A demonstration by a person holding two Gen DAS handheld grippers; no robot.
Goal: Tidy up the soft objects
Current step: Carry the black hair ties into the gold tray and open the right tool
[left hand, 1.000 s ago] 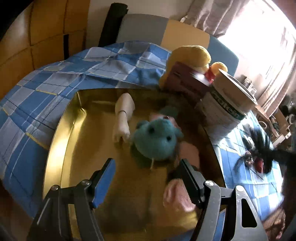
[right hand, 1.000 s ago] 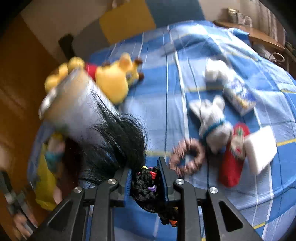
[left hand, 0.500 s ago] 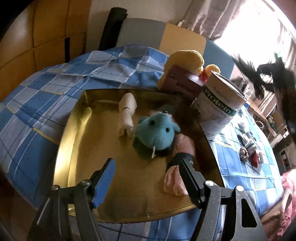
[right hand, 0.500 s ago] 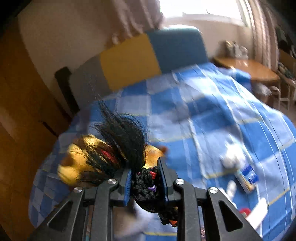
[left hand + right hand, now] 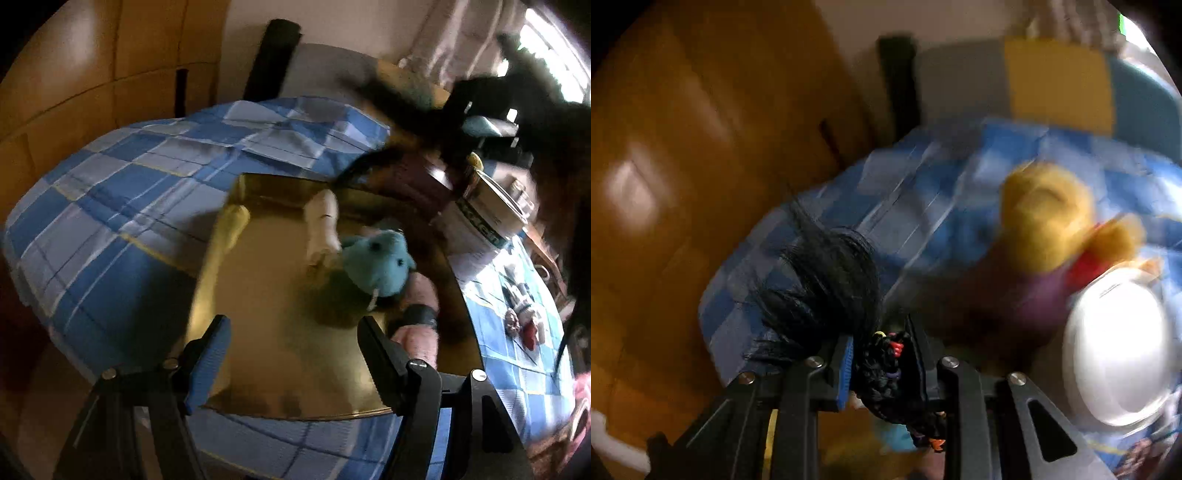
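The right gripper (image 5: 882, 363) is clamped on a black braid (image 5: 886, 373) of doll hair with small coloured bands, its loose tuft (image 5: 827, 280) fanning up and to the left of the blue pads; the left gripper (image 5: 293, 354) stands apart with nothing between its fingers, low over the near edge of the gold tray (image 5: 266, 354). Taking the tray as the landmark: the teal plush (image 5: 380, 266) lies toward its far right, a white sock-like piece (image 5: 323, 229) beside that, a pink plush (image 5: 417, 332) near its right rim, the protein tub (image 5: 484, 225) just off its right edge, and the yellow bear (image 5: 1049, 221) behind it on the checked bed (image 5: 122, 206). From the left wrist the hair shows as a dark smear above the tray's far right corner, so the held thing is likely above the tray rather than in it. The risks, as I judge them: the grip is only on a thin braid, so it could slip; loose strands may snag the tub or drag over the bear; and a release too soon would drop it on the bed beside the tray
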